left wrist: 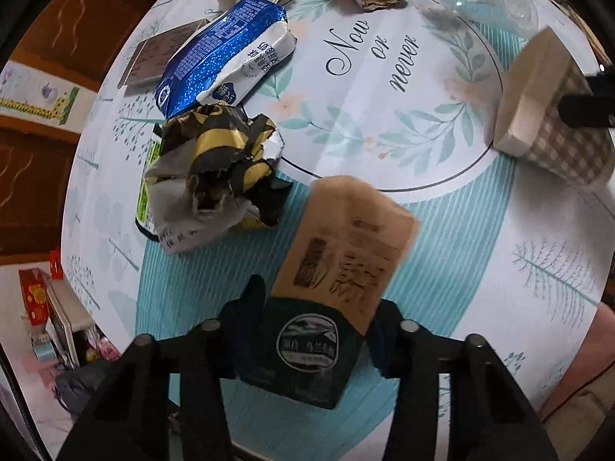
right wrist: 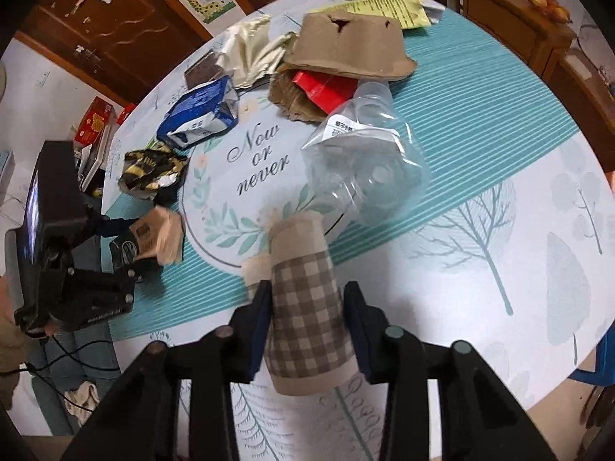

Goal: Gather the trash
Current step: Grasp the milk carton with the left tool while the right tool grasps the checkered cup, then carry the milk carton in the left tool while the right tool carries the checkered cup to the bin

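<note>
My left gripper [left wrist: 311,326] points steeply down at the surface [left wrist: 442,230], jaws pinching a brown-and-dark-green pouch [left wrist: 338,261]. The dark green end sits between the pads; the brown end sticks out ahead, blurred. In the right view the same pouch [right wrist: 153,238] lies at the left gripper [right wrist: 115,246], low over the teal stripes.

My right gripper [right wrist: 307,307] also points down, jaws on either side of a checked paper cup [right wrist: 307,307]. The left pad touches the cup wall; on the right side a thin gap shows, so I cannot tell if the grip is firm. The cup lies on its side, rim toward the middle of the surface. In the left view, that cup [left wrist: 553,115] is at the far right, with the right gripper's [left wrist: 588,103] dark fingers on it.

Other trash on the surface:
- blue carton [left wrist: 226,53], crushed, beyond the pouch
- black-and-gold wrapper [left wrist: 215,169], crumpled, just beside the carton
- clear plastic bag [right wrist: 365,153], just beyond the cup
- brown pulp tray [right wrist: 346,46], upside down, over red packaging [right wrist: 326,88] and torn cardboard
- silver foil [right wrist: 250,53] and a yellow-green leaflet [right wrist: 392,7], far edge

"Now or never" is printed at the centre of the cloth.
</note>
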A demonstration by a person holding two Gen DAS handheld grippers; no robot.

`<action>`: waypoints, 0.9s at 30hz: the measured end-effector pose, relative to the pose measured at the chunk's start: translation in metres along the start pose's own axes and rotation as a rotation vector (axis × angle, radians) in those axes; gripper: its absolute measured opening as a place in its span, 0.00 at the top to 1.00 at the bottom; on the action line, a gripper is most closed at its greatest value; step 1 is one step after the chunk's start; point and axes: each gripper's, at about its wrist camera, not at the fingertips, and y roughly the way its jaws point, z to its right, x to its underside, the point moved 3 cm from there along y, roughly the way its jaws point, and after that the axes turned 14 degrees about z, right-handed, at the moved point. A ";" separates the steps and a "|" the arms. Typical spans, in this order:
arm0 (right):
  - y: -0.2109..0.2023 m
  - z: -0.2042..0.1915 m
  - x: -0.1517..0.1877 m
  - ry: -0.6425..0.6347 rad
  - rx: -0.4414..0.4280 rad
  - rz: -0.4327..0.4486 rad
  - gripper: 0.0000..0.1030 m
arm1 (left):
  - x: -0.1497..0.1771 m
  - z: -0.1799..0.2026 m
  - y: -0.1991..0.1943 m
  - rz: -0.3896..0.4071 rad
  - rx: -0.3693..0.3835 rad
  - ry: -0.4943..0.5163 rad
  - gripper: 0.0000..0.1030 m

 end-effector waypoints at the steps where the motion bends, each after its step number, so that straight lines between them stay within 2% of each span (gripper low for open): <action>1: -0.002 -0.002 0.003 -0.006 0.003 0.006 0.68 | 0.001 0.004 -0.004 0.006 0.001 -0.009 0.57; 6: -0.021 -0.010 0.013 -0.015 -0.008 0.051 0.70 | 0.004 0.031 -0.038 0.082 0.018 -0.052 0.58; 14: -0.069 -0.015 0.020 -0.039 -0.001 0.158 0.70 | 0.002 0.072 -0.095 0.220 0.069 -0.231 0.58; 22: -0.120 0.015 0.035 -0.039 0.025 0.248 0.70 | -0.003 0.133 -0.135 0.319 0.094 -0.306 0.58; 27: -0.159 0.048 0.054 -0.057 -0.005 0.282 0.70 | -0.006 0.179 -0.155 0.351 0.061 -0.391 0.58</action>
